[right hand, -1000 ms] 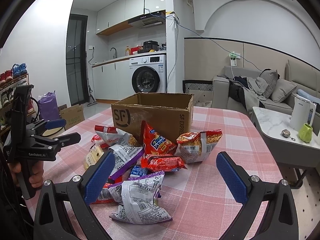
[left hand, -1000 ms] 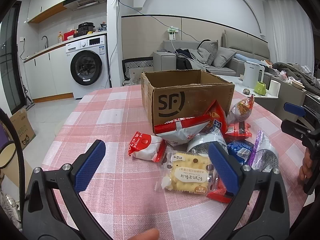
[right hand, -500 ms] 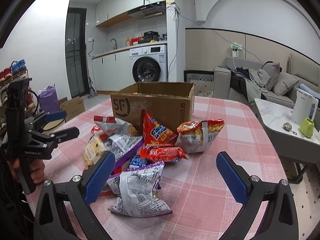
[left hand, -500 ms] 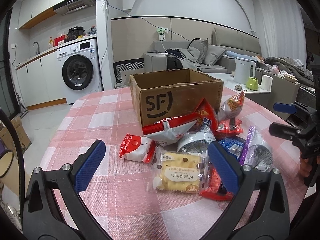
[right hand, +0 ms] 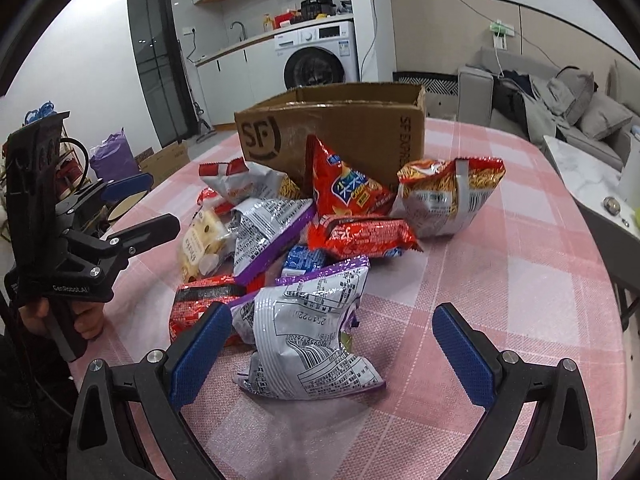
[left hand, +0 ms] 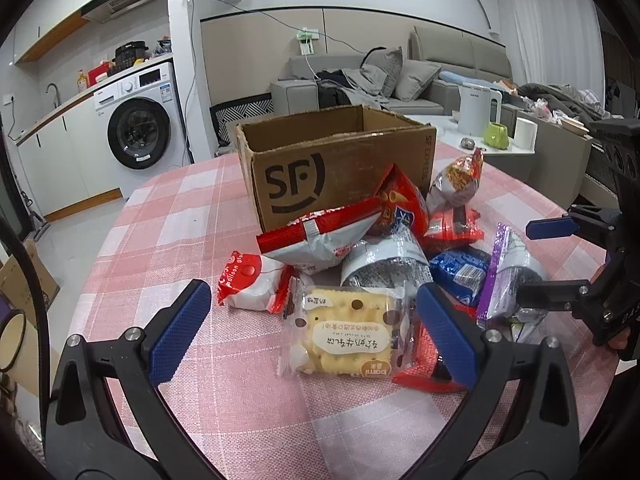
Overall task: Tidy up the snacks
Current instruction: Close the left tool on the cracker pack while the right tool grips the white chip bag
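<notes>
A pile of snack bags lies on the pink checked tablecloth in front of an open brown SF cardboard box (left hand: 336, 168), also in the right wrist view (right hand: 340, 128). My left gripper (left hand: 316, 330) is open, with a yellow biscuit packet (left hand: 344, 336) lying between its fingers on the table. My right gripper (right hand: 330, 354) is open around a silver and purple chip bag (right hand: 312, 336). Neither gripper touches a bag. Red bags (right hand: 348, 188), a noodle snack bag (right hand: 448, 196) and a blue packet (left hand: 460, 272) lie nearer the box.
A side table (left hand: 480, 136) with a white kettle (left hand: 478, 108) and a green cup stands right of the dining table. A washing machine (left hand: 138, 120) and a grey sofa (left hand: 404, 80) are behind. The table edge (right hand: 596, 248) drops off at the right.
Both grippers have moved forward and lower toward the snack pile. The biscuit packet and the silver bag now sit between the open fingers.
</notes>
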`<state>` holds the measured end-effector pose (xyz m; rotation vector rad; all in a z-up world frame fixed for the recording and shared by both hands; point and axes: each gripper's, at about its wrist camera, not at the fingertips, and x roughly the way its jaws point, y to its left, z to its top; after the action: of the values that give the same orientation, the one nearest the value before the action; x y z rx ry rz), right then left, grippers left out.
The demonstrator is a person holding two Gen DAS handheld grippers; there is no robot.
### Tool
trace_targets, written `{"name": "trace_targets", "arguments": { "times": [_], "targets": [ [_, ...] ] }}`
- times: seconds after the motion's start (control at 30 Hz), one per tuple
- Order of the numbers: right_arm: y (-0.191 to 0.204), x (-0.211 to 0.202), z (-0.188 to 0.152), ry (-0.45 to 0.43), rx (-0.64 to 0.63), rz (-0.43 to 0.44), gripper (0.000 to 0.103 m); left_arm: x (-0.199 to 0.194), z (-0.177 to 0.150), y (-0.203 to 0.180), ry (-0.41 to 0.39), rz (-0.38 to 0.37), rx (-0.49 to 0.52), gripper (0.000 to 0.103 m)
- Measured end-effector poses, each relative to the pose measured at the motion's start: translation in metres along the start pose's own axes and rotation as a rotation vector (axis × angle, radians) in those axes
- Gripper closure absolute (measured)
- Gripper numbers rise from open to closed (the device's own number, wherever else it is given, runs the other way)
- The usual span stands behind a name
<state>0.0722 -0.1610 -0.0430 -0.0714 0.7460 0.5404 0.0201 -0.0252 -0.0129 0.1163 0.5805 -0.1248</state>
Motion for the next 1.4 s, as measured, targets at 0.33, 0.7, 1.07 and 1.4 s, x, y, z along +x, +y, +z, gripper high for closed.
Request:
{"name": "trace_targets", "arguments": {
  "times": [0.33, 0.7, 1.07, 1.4],
  "targets": [
    [0.002, 0.018, 0.0, 0.069, 0.007, 0.053, 0.019, 0.022, 0.001, -0.008, 0.091, -0.039, 0.039, 0.001],
    [0.002, 0.022, -0.001, 0.099, 0.028, 0.094, 0.029, 0.058, 0.002, -0.011, 0.204, -0.112, 0.033, 0.003],
    [0.003, 0.02, -0.002, 0.095, 0.048, 0.127, 0.036, 0.083, 0.0, 0.002, 0.265, -0.17, -0.043, 0.008],
    [0.0, 0.019, -0.005, 0.095, 0.072, 0.146, 0.042, 0.103, -0.002, 0.013, 0.327, -0.151, -0.063, 0.025]
  ]
}}
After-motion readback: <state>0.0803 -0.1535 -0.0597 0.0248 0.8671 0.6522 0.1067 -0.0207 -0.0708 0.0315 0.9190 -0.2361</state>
